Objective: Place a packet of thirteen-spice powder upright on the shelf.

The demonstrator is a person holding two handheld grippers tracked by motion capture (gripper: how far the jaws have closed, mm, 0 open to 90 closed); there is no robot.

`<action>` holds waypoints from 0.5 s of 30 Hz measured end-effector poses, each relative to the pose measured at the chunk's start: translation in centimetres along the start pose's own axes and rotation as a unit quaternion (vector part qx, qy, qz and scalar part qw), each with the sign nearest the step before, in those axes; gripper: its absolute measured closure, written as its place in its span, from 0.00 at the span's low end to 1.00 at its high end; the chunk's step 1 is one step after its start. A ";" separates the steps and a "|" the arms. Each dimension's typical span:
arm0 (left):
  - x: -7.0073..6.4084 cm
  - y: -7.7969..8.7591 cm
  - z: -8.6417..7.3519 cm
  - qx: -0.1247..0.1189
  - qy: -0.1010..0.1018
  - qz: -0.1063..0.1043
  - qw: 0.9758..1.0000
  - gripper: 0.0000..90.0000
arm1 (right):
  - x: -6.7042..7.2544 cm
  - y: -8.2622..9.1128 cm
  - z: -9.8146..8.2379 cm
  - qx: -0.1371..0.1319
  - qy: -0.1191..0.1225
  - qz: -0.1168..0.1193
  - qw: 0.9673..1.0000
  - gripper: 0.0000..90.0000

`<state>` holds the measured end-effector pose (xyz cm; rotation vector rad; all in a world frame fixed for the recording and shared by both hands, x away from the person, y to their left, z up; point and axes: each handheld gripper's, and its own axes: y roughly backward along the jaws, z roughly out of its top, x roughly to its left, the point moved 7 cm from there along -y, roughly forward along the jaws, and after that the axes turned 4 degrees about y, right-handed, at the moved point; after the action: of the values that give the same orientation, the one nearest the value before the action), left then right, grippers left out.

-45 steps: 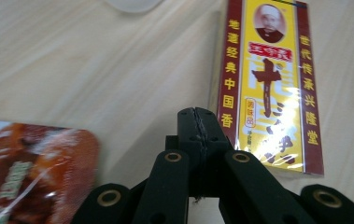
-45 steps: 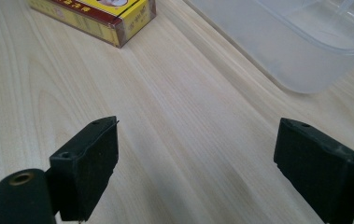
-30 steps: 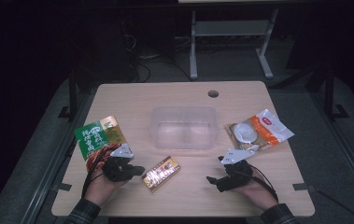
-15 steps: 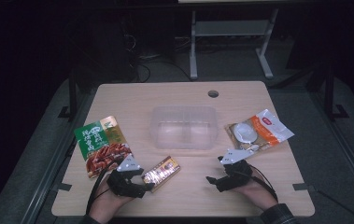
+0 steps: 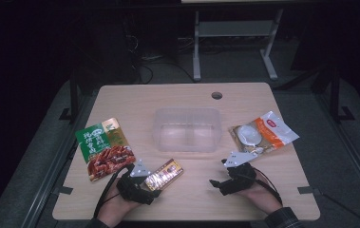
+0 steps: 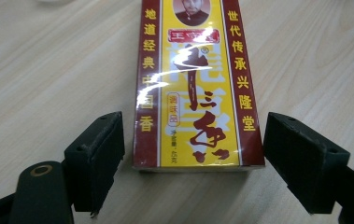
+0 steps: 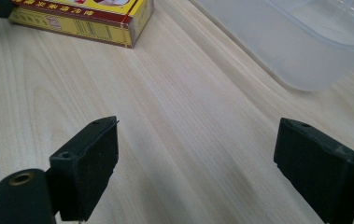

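**Left gripper at the box end**

The left gripper (image 5: 145, 186) has slid from beside the green snack packet (image 5: 104, 147) to the yellow-and-red box (image 6: 195, 88), its fingers (image 6: 95, 158) just opened wide. The left gripper view shows small gaps: the box's near end lies between them, untouched, flat on the table (image 5: 187, 209). The right gripper (image 5: 218, 184) rests low, fingers wide, empty.

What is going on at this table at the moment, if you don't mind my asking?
A person works with a gripper in each hand. The left gripper has just been opening its jaws, which now straddle the near end of the yellow-and-red box without pressing on it. The right gripper sits open over bare table, near the clear plastic container.
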<state>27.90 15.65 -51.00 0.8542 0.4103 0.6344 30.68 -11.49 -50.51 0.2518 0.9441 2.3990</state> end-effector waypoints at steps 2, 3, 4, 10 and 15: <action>-0.1 -0.1 0.0 0.003 -0.003 0.003 1.000 0.24 | 0.0 0.0 0.0 0.000 0.000 0.000 1.000 0.15; -0.1 -0.2 0.0 0.003 -0.004 0.005 1.000 0.25 | 0.0 0.0 0.0 0.001 0.002 0.000 1.000 0.15; -0.1 -0.3 0.0 0.004 -0.006 0.007 1.000 0.25 | 0.0 0.0 0.0 0.001 0.002 -0.001 1.000 0.15; 0.0 -0.5 -0.2 0.011 -0.011 0.015 1.000 0.28 | 0.0 0.0 0.0 0.000 0.000 0.000 1.000 0.15; 0.0 -0.4 -0.2 0.014 -0.017 0.016 1.000 0.32 | -0.1 0.0 0.0 0.001 0.002 -0.001 1.000 0.15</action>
<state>27.95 15.53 -51.42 0.8989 0.3755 0.6439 30.72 -11.53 -50.51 0.2459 0.9472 2.3982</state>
